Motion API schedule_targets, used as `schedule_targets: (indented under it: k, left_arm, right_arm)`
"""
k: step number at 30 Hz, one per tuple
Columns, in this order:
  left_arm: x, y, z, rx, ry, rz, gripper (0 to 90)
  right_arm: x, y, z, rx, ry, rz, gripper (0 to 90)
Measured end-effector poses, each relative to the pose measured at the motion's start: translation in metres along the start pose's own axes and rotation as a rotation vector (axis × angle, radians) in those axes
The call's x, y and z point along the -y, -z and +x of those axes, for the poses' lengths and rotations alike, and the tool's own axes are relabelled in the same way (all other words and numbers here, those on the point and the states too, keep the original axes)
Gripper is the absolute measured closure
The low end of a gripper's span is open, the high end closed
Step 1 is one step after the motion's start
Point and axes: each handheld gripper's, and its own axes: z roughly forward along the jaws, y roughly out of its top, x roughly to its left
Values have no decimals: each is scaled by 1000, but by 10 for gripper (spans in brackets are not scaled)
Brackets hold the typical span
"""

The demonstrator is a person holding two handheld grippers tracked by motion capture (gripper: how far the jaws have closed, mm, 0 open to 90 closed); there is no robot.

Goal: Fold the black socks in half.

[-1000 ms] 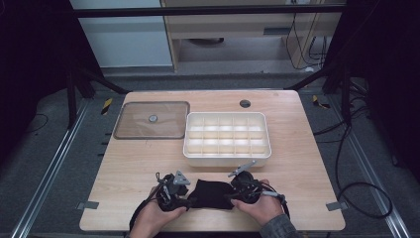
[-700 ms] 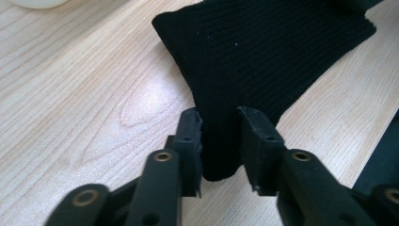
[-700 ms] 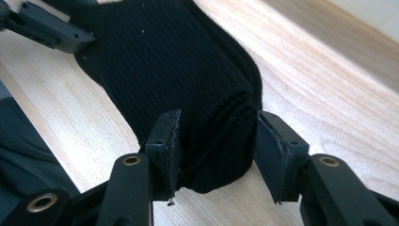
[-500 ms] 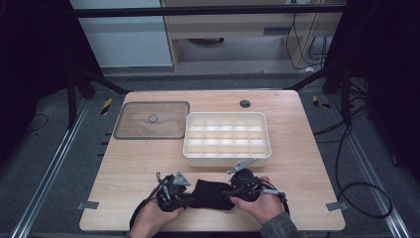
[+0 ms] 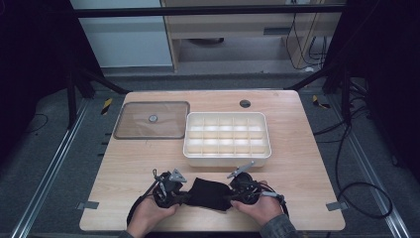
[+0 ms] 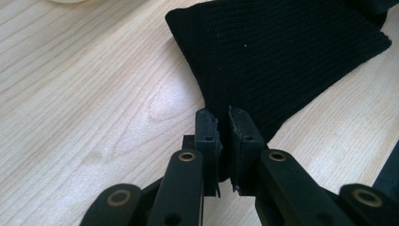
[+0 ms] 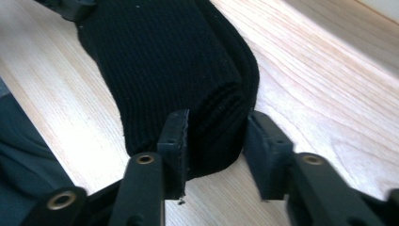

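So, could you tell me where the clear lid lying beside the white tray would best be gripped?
Probably by its near long edge, coming in low from the person's side. The clear lid lies flat on the table, and its centre knob looks too small to pinch. The white tray sits close along its right side, so the near edge is freer.
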Motion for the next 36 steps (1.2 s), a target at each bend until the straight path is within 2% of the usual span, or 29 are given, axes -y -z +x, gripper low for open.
schedule_targets:
  k: [1, 2, 5, 6, 8, 21, 27, 33, 36]
  left_arm:
    - [0, 0, 0, 0, 0, 0, 828]
    - [0, 2, 1, -1, 3, -4, 828]
    - [-1, 3, 2, -7, 6, -12, 829]
    - [-1, 4, 3, -4, 6, -13, 830]
    - [-3, 8, 5, -5, 2, -19, 831]
    - [-5, 16, 4, 0, -2, -31, 830]
    - [-10, 25, 2, -5, -21, -35, 831]
    - [-10, 24, 6, -12, -28, -20, 831]
    - [-6, 23, 10, -6, -13, -22, 831]
  right_arm:
    - [0, 0, 0, 0, 0, 0, 625]
    - [0, 0, 2, -12, 8, -1, 679]
    - [-1, 0, 3, -21, 13, 0, 732]
    - [-1, 0, 4, -24, 21, 3, 792]
    - [-1, -1, 5, -28, 25, 0, 806]
    - [-3, 0, 9, -30, 41, -7, 827]
    - [-4, -1, 11, -29, 43, -9, 830]
    - [-6, -5, 14, -31, 45, -7, 831]
    - [-6, -4, 14, -29, 40, -7, 830]
